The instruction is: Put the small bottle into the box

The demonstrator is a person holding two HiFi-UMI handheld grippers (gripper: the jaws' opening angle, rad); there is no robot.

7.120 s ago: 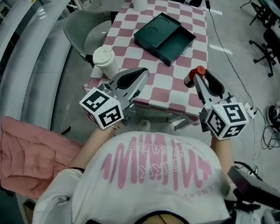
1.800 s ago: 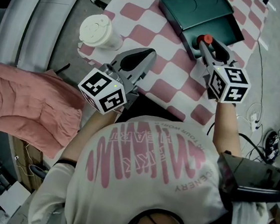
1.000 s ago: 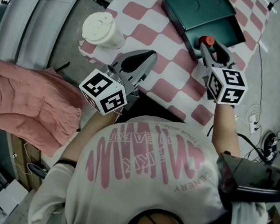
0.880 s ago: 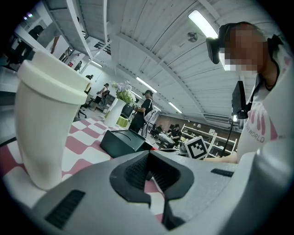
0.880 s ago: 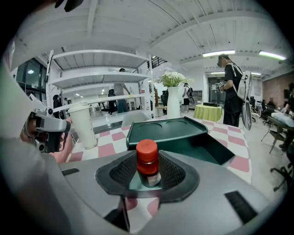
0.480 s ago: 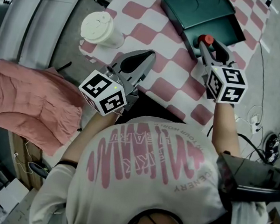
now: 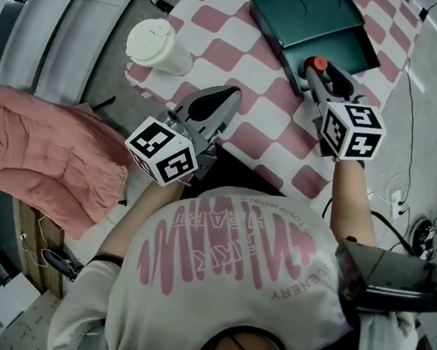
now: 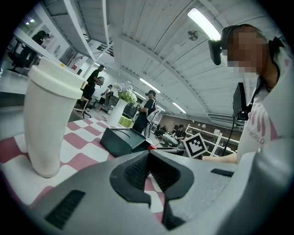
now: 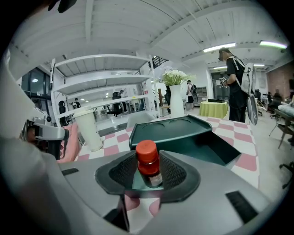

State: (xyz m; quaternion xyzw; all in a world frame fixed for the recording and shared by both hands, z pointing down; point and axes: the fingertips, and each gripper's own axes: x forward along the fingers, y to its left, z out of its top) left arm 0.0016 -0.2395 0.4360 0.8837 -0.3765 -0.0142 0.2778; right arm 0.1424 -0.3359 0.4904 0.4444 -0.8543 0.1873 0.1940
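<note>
Right gripper view: right gripper [image 9: 148, 173] grips the small bottle [image 9: 148, 160], jaws just easing wider, at the box [image 9: 183, 131] near edge. Let go early, it could topple outside; left gripper [image 8: 148, 156] closed, empty

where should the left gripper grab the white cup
Take the white cup by its side wall just under the lid, coming in level from the left gripper's side: it stands upright and narrows downward, so the wider top likely stops slipping.

Saw a smooth, matt finish on the dark green rectangular box [image 7: 303, 15], a glossy red plastic cap on the small dark bottle [image 9: 148, 163], rumpled soft weave in the pink cloth [image 7: 44, 154].
</note>
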